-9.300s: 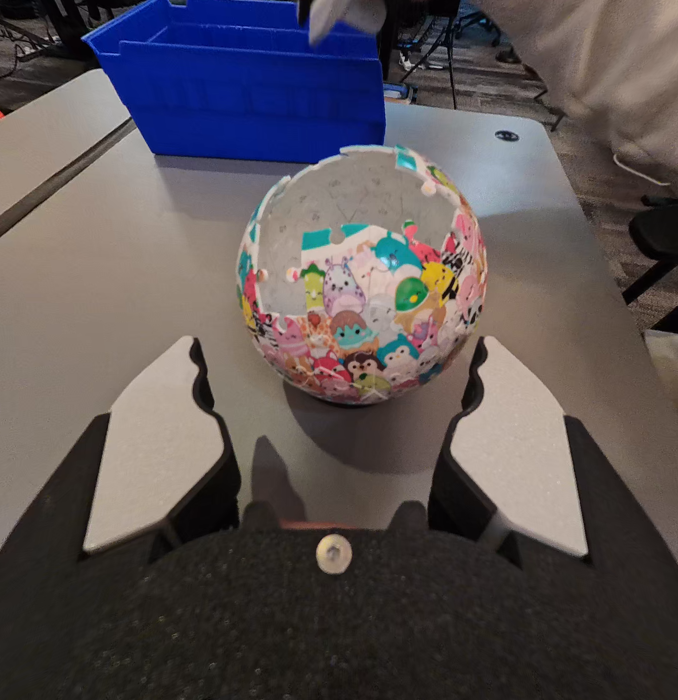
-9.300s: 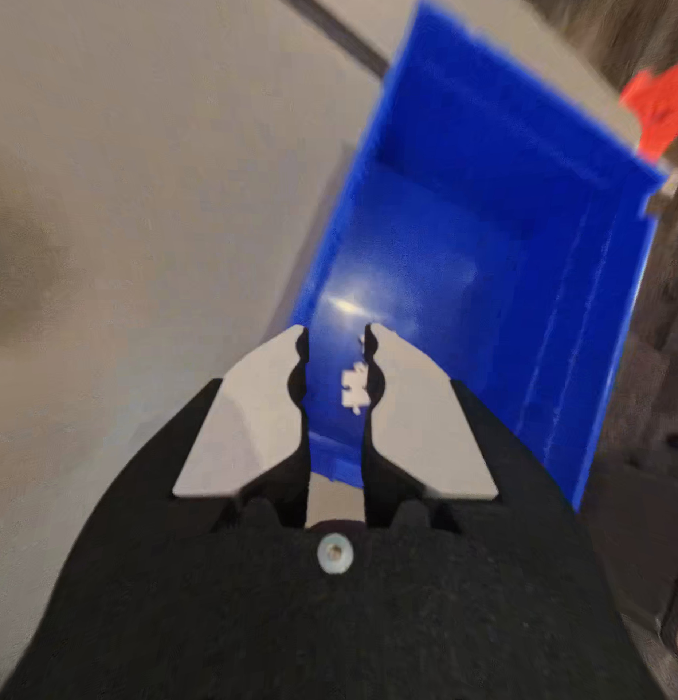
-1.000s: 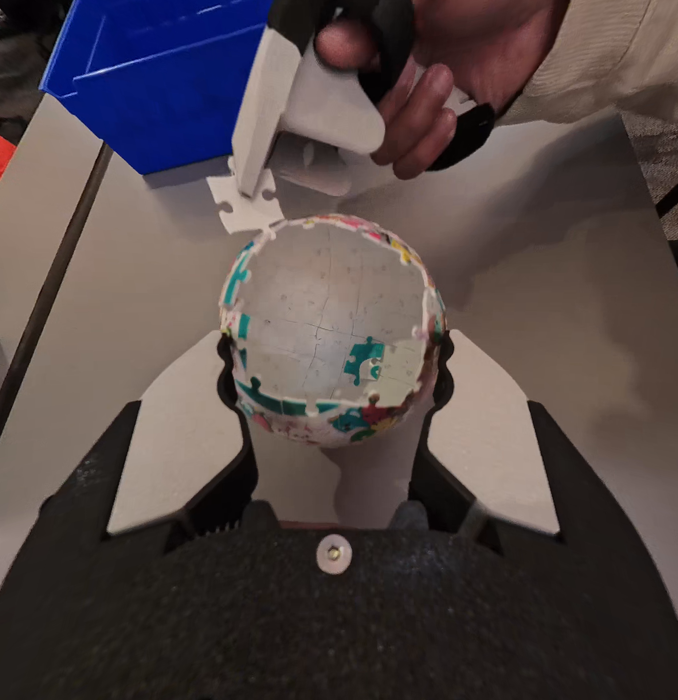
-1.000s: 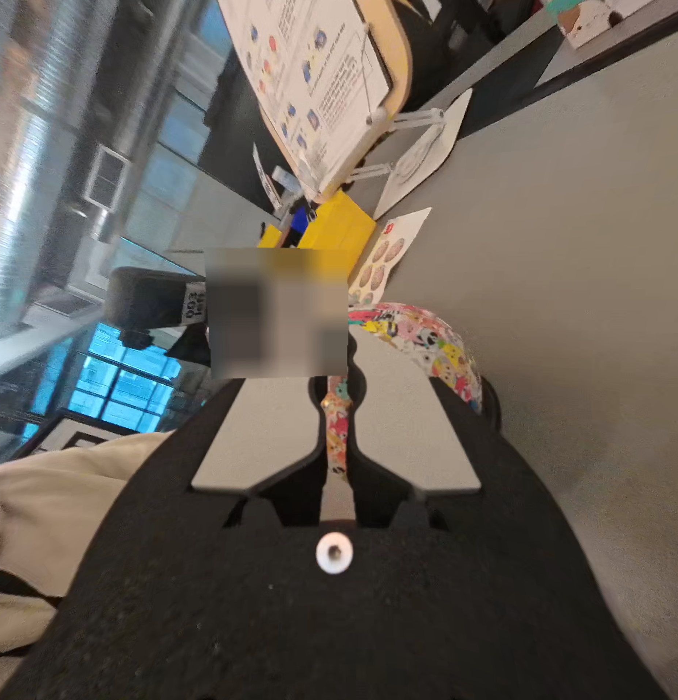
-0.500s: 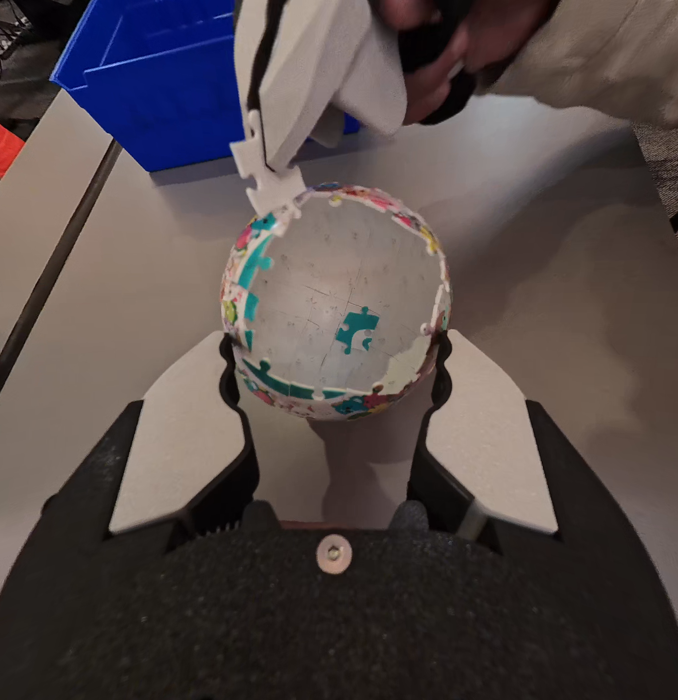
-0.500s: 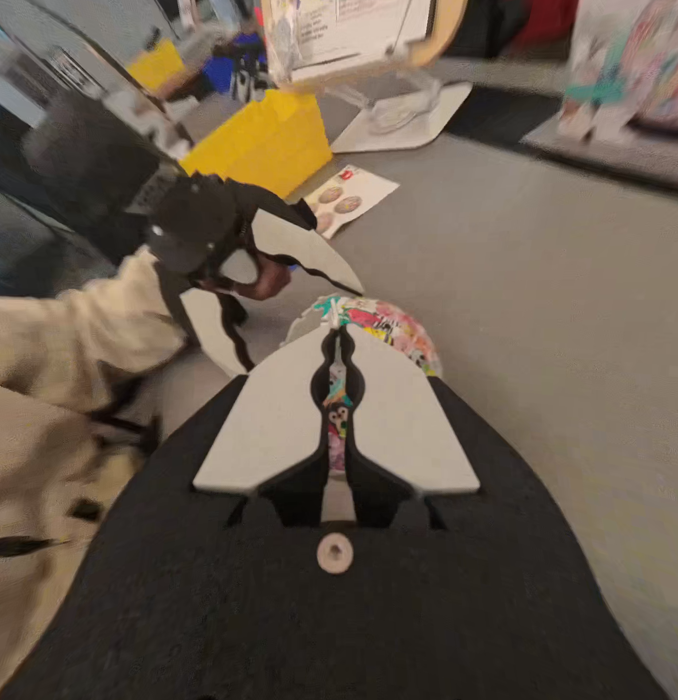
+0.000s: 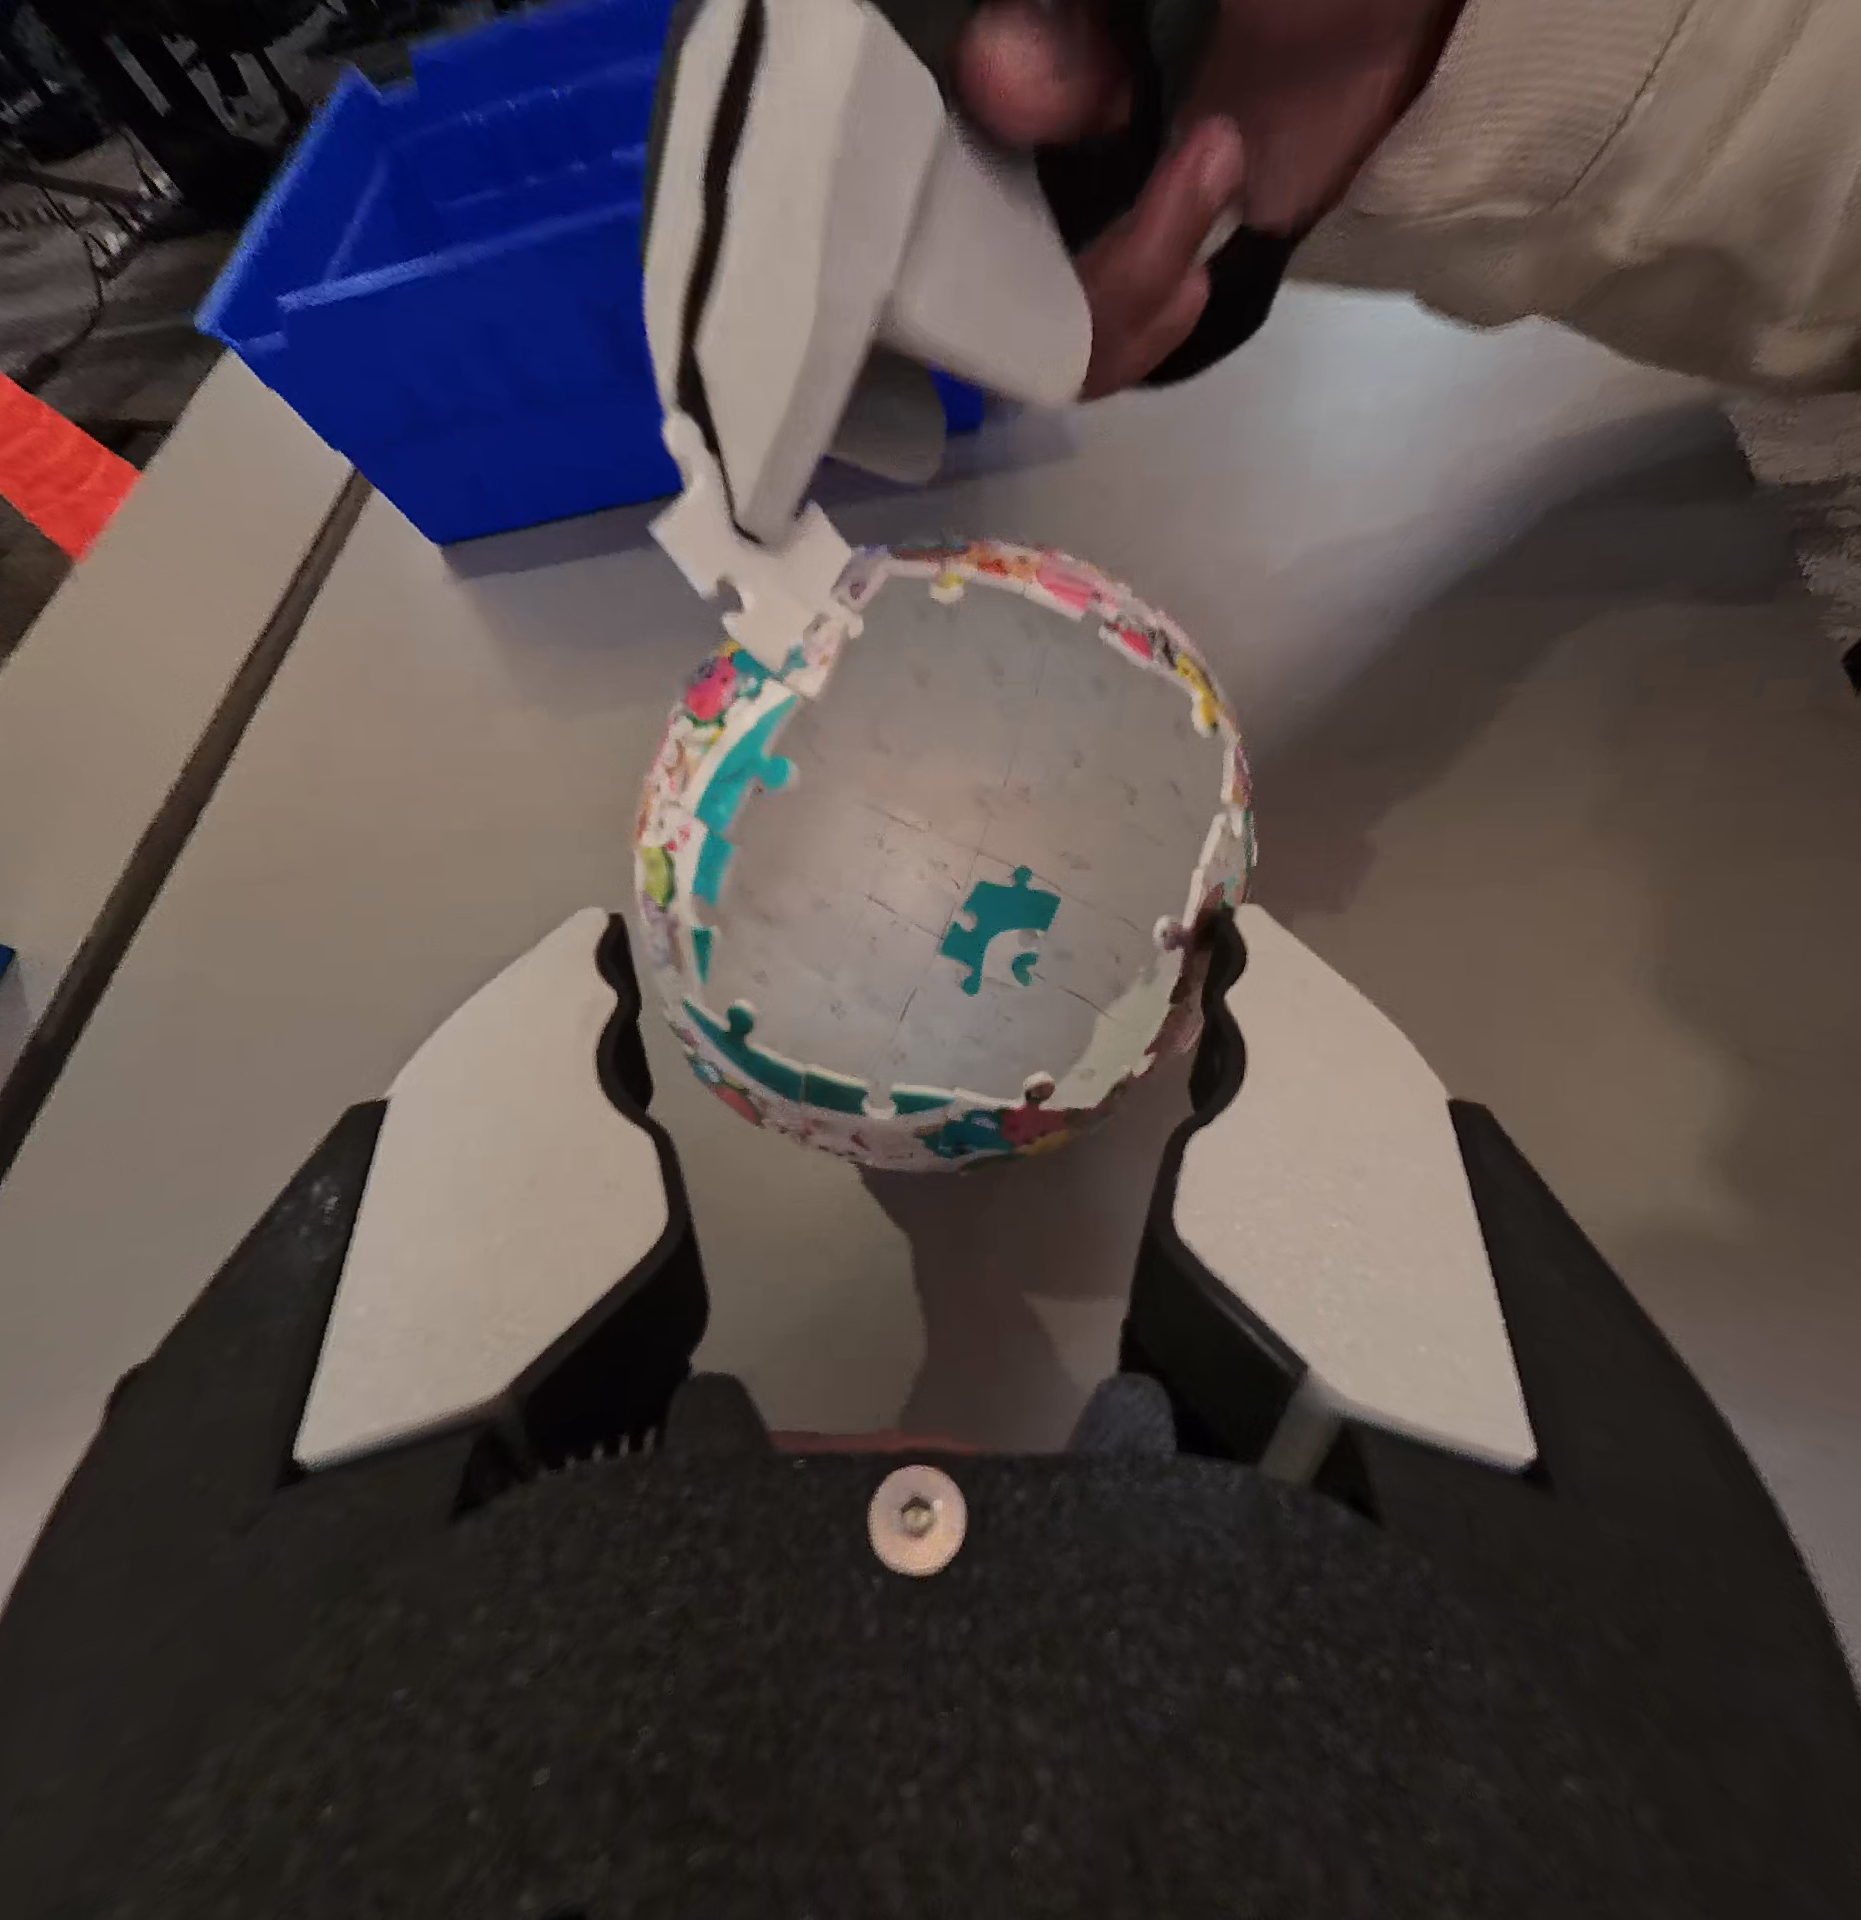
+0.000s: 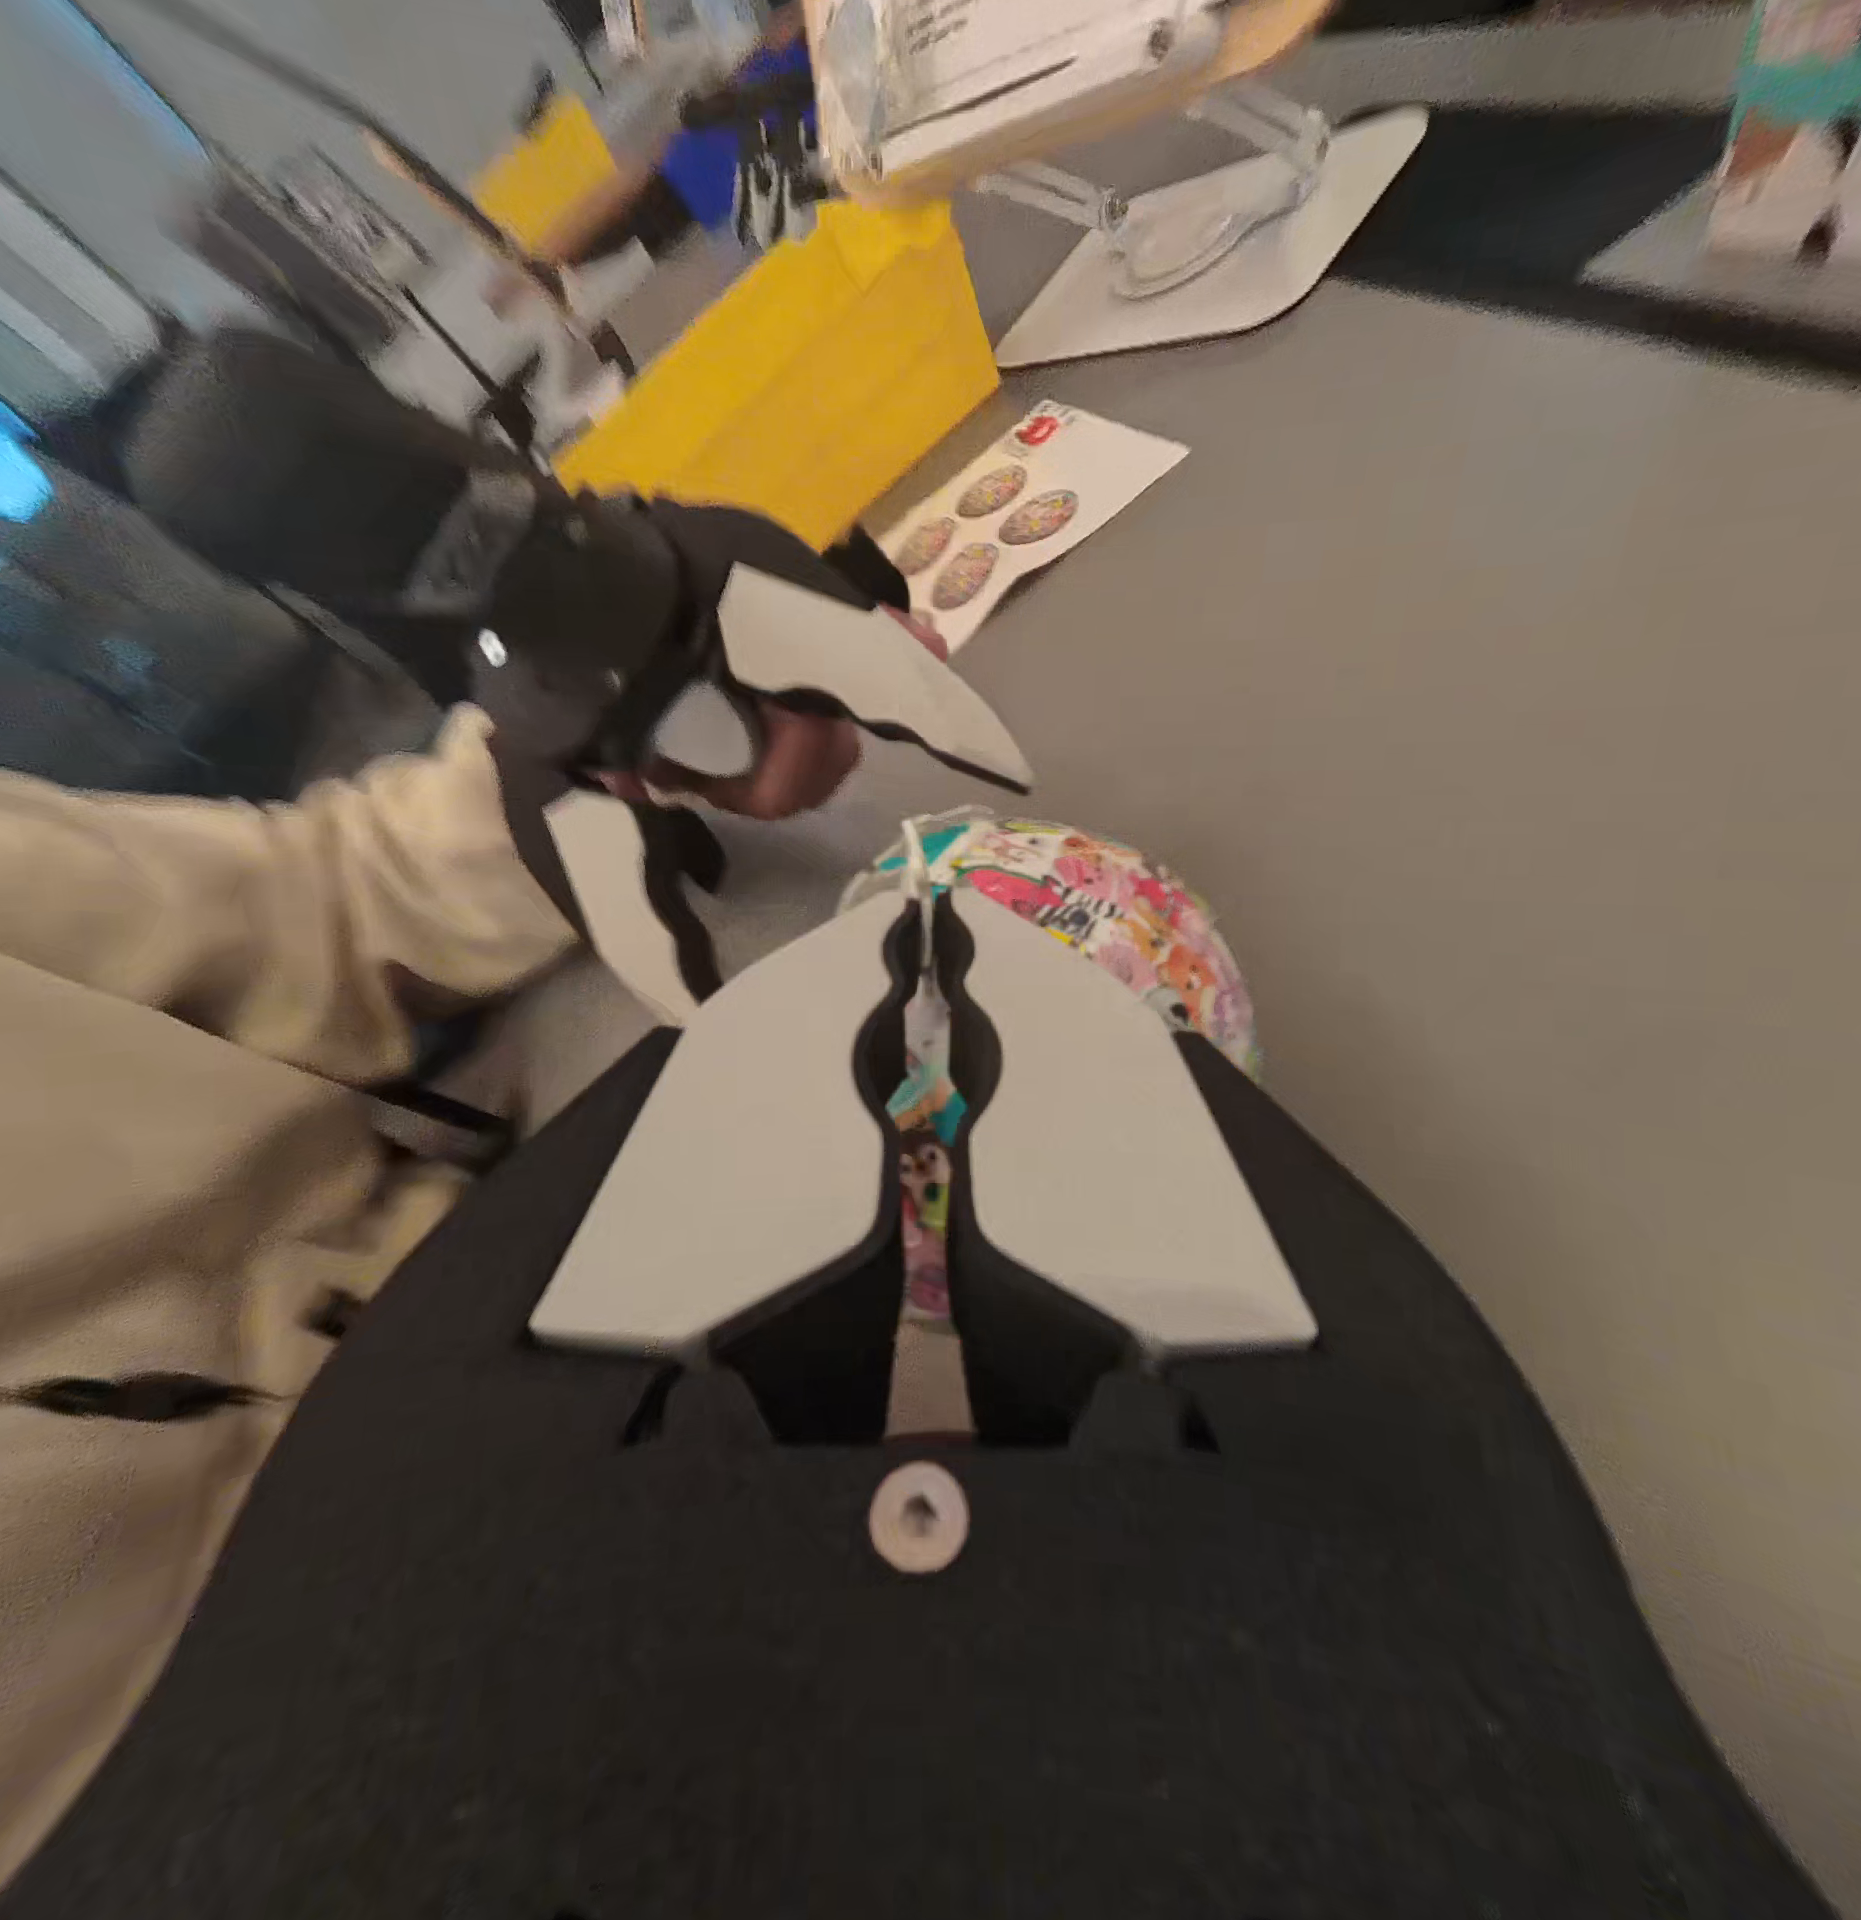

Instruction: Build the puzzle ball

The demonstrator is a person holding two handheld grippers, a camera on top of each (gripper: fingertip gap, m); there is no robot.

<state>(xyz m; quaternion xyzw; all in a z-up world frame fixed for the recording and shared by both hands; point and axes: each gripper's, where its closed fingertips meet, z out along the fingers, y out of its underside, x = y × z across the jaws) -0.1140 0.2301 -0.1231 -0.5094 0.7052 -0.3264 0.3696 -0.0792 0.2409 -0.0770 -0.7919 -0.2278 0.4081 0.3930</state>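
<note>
The half-built puzzle ball [image 7: 936, 790] is an open shell, colourful outside and grey-white inside. Its opening faces the left wrist view. A teal puzzle-shaped patch [image 7: 999, 925] shows on its inner wall. My left gripper [image 7: 915, 925] is shut on the ball, with a fingertip pressed against each side. My right gripper [image 7: 760, 509] comes in from the top and is shut on a white-backed puzzle piece [image 7: 770, 582]. The piece touches the rim at its upper left. In the right wrist view, the right gripper [image 8: 926, 904] pinches the piece [image 8: 921, 1013] edge-on just above the ball [image 8: 1113, 914].
A blue bin [image 7: 469, 312] stands behind the ball at the left. A table seam [image 7: 178, 790] runs along the left. The right wrist view shows a yellow bin [image 8: 801, 384], a printed leaflet [image 8: 1009, 520] and a board on a clear stand [image 8: 1165, 249]. Tip to tip, the grippers are about 7 cm apart.
My right gripper has turned and brought the puzzle piece from beside the ball onto the rim at its upper left. My left gripper still holds the ball, tilted slightly more.
</note>
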